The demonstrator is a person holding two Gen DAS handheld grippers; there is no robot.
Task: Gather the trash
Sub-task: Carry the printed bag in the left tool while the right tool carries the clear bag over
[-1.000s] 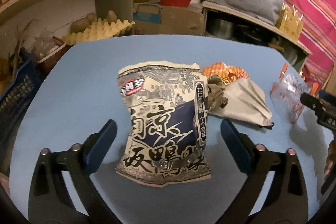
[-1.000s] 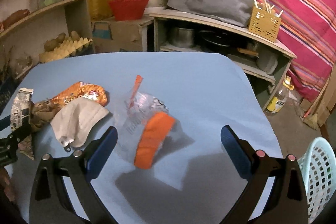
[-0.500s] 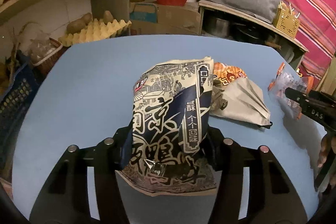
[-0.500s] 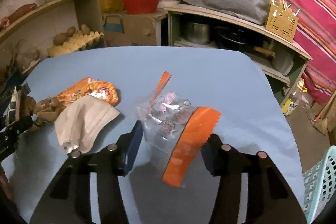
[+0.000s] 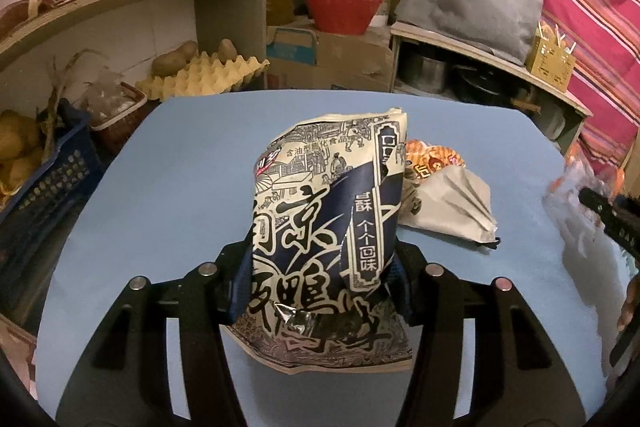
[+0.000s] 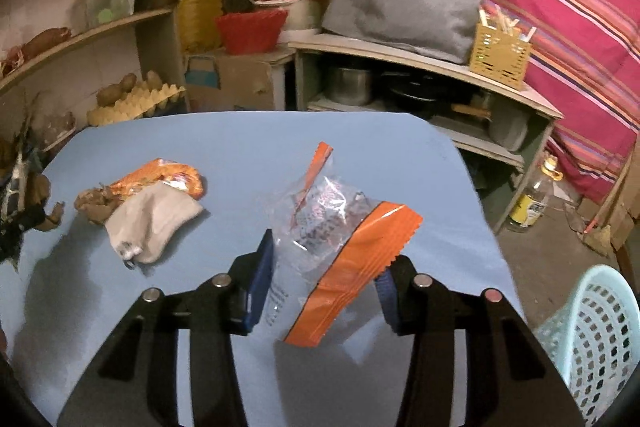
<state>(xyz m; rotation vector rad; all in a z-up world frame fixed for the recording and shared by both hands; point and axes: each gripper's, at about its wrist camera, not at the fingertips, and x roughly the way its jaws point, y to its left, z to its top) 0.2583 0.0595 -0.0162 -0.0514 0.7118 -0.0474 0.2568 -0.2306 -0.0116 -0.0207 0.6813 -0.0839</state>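
Pickup stage on both sides, judging by the grips. Left wrist view: left gripper (image 5: 320, 283) clamped on the crumpled beige-and-navy printed snack bag (image 5: 326, 227), blue pads pressing its lower flanks, bag standing up between the jaws with its bottom edge apparently clear of the pale blue tabletop (image 5: 168, 195). At two o'clock from that bag, on the table, the orange foil wrapper (image 5: 434, 157) and, overlapping it, the pleated grey face mask (image 5: 452, 207), both loose. At three o'clock, near the frame edge, a blurred glimpse of the other tool with clear plastic. Right wrist view: right gripper (image 6: 326, 287) closed on the clear plastic pouch with orange sealed strips (image 6: 340, 223), jaws having just drawn in around it, left pad against the film, right pad mostly hidden behind the orange strip; contact on that side cannot be confirmed fully. At nine to ten o'clock from the pouch, the mask and orange wrapper again, plus a brown crumpled scrap (image 6: 94, 205) touching them. At four o'clock, off the table's corner and low on the floor, a pale turquoise perforated plastic basket (image 6: 600, 339), the likely bin. Next move, probably: carry both loads clear of the table toward that basket, right load first since nearer, release above the opening, then return for the mask, wrapper and scrap.
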